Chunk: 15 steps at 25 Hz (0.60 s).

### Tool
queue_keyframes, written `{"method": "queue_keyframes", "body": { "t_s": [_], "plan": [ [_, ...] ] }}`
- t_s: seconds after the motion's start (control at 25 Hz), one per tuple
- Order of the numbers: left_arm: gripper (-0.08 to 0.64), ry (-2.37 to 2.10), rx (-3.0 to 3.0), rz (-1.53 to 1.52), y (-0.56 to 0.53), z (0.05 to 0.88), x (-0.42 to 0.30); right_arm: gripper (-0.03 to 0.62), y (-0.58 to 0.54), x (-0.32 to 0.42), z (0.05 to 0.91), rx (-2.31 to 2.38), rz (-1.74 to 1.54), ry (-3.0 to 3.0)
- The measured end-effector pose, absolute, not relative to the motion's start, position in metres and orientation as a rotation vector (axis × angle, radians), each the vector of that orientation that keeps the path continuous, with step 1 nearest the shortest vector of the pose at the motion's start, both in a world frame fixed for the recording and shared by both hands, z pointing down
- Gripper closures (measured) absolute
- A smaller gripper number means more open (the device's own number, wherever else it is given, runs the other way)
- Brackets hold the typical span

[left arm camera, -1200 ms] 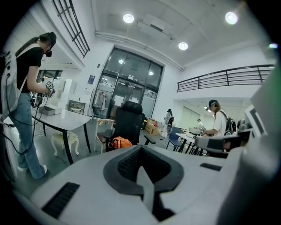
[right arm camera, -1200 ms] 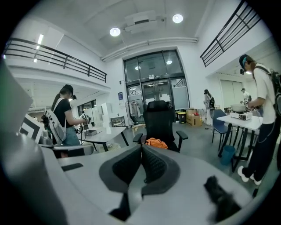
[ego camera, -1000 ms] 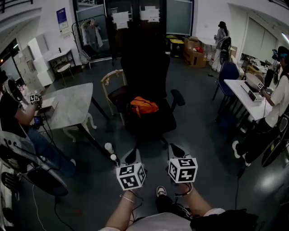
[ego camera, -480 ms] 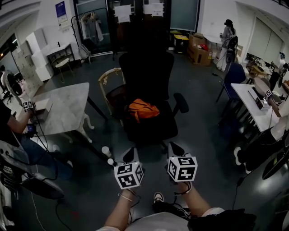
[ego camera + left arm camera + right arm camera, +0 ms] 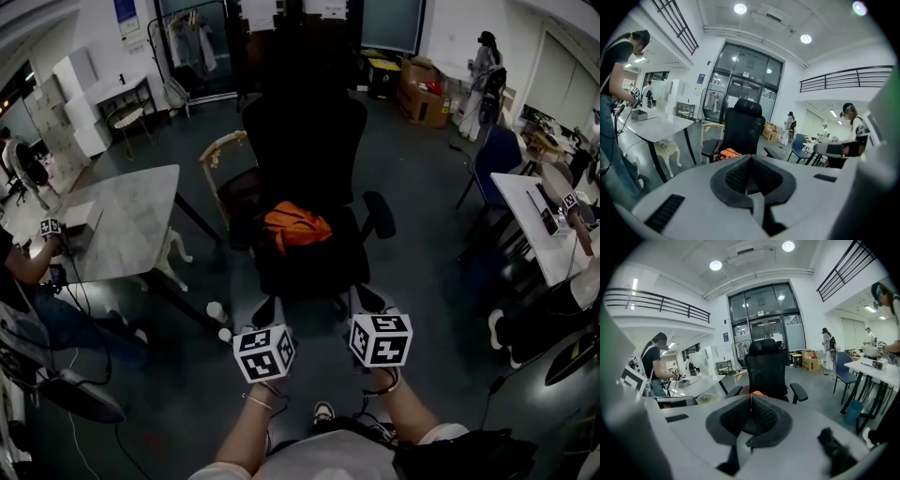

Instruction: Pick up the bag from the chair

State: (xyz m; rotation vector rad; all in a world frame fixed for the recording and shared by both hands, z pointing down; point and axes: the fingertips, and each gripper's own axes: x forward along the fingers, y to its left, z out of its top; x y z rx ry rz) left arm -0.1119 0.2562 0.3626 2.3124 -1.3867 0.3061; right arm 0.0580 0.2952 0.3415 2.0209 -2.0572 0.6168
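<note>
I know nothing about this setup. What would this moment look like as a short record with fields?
bag: orange, lying on the chair seat
chair: black office chair, straight ahead of the person
left gripper: jaws together, empty, not touching the bag
right gripper: jaws together, empty, not touching the bag
table: pale top, to the left of the chair
progress: bag not yet picked up

Lab-style office: work table (image 5: 131,220), office chair (image 5: 305,141), cardboard boxes (image 5: 424,94), mezzanine railing (image 5: 848,77).
</note>
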Motion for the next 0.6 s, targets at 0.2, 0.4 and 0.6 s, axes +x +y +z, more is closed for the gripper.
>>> {"method": "queue_keyframes", "body": {
  "t_s": [0.2, 0.4, 0.6],
  "plan": [
    [0.549, -1.408, 2.331, 0.315, 0.23, 0.356, -0.09, 0.56, 0.268, 0.082, 0.338, 2.027, 0.63, -2.088],
    [0.549, -1.431, 2.343, 0.313, 0.211, 0.352, -0.077, 0.559, 0.247, 0.098, 0.34, 2.031, 0.648, -2.114],
    [0.549, -1.441, 2.33, 0.336, 0.202, 0.358, -0.072, 0.56, 0.235, 0.108, 0.341, 2.033, 0.669, -2.131]
  ]
}}
